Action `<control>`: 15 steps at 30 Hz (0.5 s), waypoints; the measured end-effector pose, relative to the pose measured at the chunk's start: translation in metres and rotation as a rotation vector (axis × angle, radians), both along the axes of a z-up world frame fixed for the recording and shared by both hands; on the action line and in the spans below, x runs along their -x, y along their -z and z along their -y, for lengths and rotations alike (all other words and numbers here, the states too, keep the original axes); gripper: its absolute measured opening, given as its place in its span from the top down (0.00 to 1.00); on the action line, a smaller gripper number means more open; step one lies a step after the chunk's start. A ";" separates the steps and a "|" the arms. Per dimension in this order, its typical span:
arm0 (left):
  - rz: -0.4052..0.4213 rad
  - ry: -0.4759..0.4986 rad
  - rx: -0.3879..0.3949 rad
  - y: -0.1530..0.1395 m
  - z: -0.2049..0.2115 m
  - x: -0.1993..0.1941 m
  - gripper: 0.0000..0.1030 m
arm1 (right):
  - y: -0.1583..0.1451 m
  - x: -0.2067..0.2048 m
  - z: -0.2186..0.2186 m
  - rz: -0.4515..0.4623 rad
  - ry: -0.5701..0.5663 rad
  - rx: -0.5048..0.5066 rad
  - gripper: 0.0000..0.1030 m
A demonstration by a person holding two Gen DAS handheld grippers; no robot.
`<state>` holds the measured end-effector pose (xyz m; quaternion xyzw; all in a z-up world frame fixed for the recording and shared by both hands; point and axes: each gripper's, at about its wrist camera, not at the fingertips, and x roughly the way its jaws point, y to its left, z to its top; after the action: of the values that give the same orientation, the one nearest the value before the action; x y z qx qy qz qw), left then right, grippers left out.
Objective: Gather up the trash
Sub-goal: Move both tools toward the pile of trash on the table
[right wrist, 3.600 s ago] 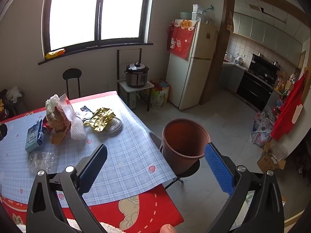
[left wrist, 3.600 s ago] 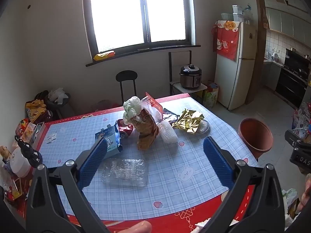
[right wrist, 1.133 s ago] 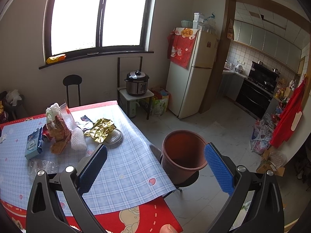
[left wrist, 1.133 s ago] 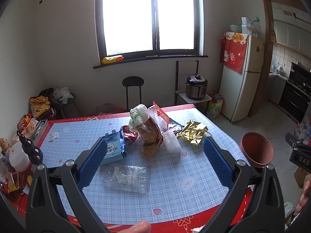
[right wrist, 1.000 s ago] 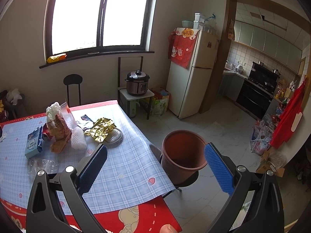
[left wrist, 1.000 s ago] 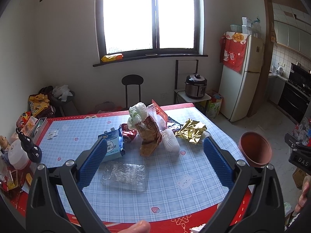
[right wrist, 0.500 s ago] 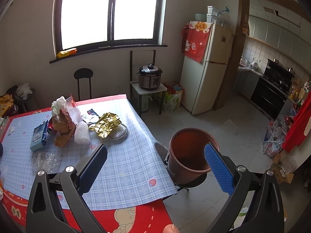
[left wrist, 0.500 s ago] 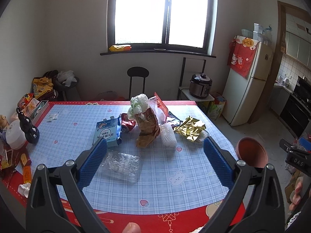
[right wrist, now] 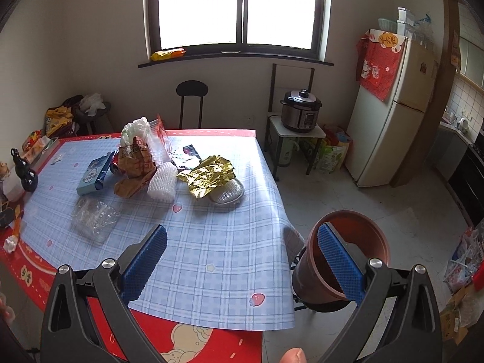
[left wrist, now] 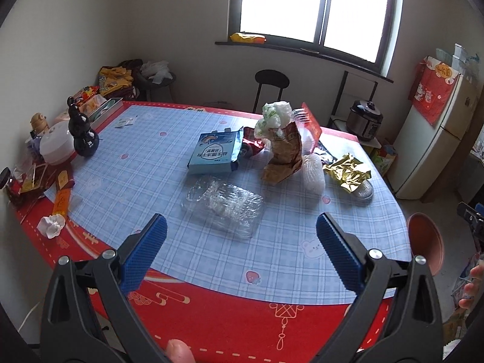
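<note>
Trash lies on the blue checked tablecloth (left wrist: 145, 175): a clear plastic tray (left wrist: 222, 205) (right wrist: 93, 219), a blue tissue pack (left wrist: 213, 152) (right wrist: 92, 174), a brown snack bag (left wrist: 282, 157) (right wrist: 134, 166) with a white-green plastic bag on top, white foam netting (left wrist: 313, 172) (right wrist: 163, 186), gold foil (left wrist: 346, 172) (right wrist: 208, 174) on a small dish. My left gripper (left wrist: 240, 255) hangs open over the table's near edge, just short of the clear tray. My right gripper (right wrist: 242, 263) is open above the table's right corner. A terracotta bucket (right wrist: 348, 257) (left wrist: 425, 242) stands off the table's right side.
At the table's left edge are a black gourd bottle (left wrist: 81, 134), a white lidded bowl (left wrist: 57, 148), jars and a crumpled tissue (left wrist: 51, 225). A black stool (right wrist: 192, 90), a rice cooker (right wrist: 301, 110) on a stand and a fridge (right wrist: 390, 121) line the far wall.
Both grippers have swung left and tilted down, so the table fills more of each view. The left view now reaches the table's left edge. Both stay open and empty.
</note>
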<state>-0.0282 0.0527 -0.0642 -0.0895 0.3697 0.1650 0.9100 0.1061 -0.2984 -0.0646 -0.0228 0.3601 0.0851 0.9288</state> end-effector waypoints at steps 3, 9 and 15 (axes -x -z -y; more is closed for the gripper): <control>-0.057 -0.010 0.007 0.019 -0.025 0.000 0.05 | 0.011 -0.010 -0.018 -0.032 -0.016 -0.052 0.05; -0.092 -0.041 0.037 0.045 -0.081 -0.015 0.06 | 0.031 -0.022 -0.075 -0.064 -0.035 -0.001 0.05; -0.156 -0.034 0.160 0.084 -0.132 -0.046 0.15 | 0.055 -0.043 -0.119 -0.152 -0.055 -0.008 0.05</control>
<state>0.0178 0.1845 -0.1482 -0.1551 0.4499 0.1570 0.8654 0.1489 -0.1790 -0.1198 -0.0222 0.4286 0.1136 0.8960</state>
